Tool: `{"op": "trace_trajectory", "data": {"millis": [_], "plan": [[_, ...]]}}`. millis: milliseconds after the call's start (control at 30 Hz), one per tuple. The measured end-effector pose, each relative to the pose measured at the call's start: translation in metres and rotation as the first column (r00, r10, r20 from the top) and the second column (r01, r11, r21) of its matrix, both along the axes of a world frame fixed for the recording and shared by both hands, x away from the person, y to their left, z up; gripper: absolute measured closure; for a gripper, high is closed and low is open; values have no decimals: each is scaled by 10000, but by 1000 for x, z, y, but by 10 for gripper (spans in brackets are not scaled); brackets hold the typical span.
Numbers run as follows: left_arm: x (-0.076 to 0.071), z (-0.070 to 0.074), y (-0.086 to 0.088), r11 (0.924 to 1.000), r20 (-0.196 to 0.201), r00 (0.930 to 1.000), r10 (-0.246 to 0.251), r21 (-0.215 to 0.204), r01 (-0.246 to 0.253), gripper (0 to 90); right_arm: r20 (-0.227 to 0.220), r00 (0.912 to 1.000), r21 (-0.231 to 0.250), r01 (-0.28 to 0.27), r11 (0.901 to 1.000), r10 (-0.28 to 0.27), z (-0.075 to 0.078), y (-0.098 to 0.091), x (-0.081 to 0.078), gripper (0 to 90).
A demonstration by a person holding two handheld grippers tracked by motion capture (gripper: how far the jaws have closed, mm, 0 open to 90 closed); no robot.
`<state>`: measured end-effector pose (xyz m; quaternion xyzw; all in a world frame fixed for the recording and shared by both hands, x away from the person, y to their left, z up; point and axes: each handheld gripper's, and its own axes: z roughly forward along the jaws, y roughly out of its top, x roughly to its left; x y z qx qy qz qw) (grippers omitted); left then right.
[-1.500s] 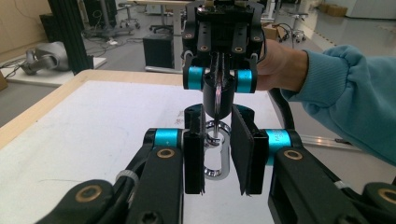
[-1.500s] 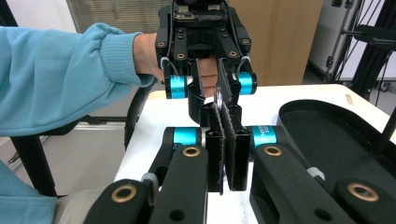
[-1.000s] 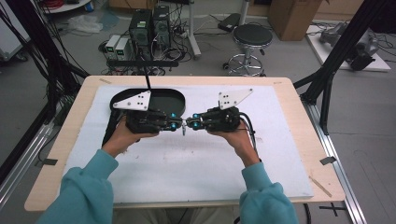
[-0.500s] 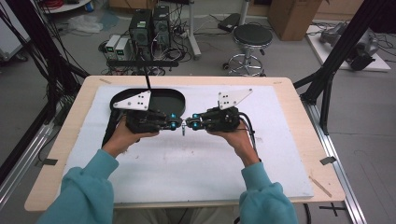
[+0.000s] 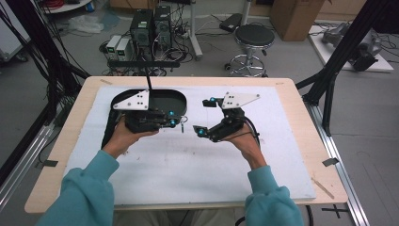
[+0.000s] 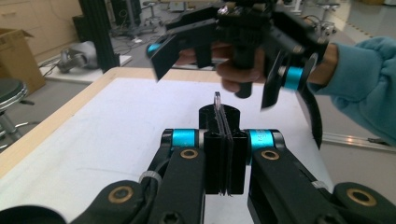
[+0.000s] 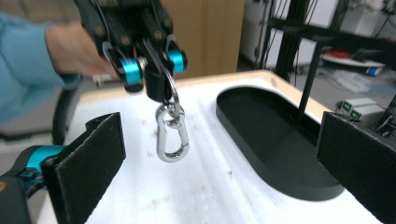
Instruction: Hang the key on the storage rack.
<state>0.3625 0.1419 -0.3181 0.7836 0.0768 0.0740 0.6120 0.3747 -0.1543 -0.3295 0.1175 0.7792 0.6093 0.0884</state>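
The left gripper [image 5: 181, 123] is staying clamped on a thin key ring [image 7: 172, 95], its two jaws pressed together with the wire loop pinched between the pads. In the left gripper view the ring [image 6: 218, 109] is standing up on edge out of the closed jaws, thin and almost see-through. A silver snap hook [image 7: 172, 133] is hanging from the ring, dangling free just below the left gripper's tips and above the white mat [image 5: 188, 174], not touching it as far as the right gripper view shows.

The right gripper [image 5: 204, 117] is facing the left one across a small gap, and its jaws have just been opening; they are now standing wide apart with nothing pressed between them. In the right gripper view the snap hook is hanging ahead of the two spread black pads, nearer the left pad [image 7: 86, 163] than the right one, and clear of both.

Both hands are holding the grippers above the middle of the mat. A black oval tray [image 5: 181, 100] is lying on the mat just behind the left gripper, well aside from the hook.
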Motion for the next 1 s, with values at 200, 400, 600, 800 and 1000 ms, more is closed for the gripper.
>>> {"op": "trace_trajectory", "data": {"millis": [200, 400, 600, 800, 1000], "plan": [[6, 1, 11, 9994, -135, 9993, 356, -7, -356, 885, 452, 9968, 471, 633, 9969, -654, 0, -23, -6, 6], [16, 8, 26, 9963, -274, 9965, 794, 337, -785, 885, 632, 9845, 518, 1602, 9857, -1633, -6, -54, -16, 6], [29, 19, 36, 9905, -193, 9935, 1117, 828, -1098, 885, 495, 9680, 781, 2420, 9671, -2462, -22, -83, -23, 6], [44, 33, 43, 9815, -105, 9889, 1480, 1244, -1456, 886, 496, 9532, 710, 2944, 9530, -2981, -35, -96, -31, 6], [60, 43, 51, 9696, -45, 9829, 1840, 1652, -1807, 885, 523, 9321, 699, 3546, 9324, -3584, -49, -111, -41, 6]]}}
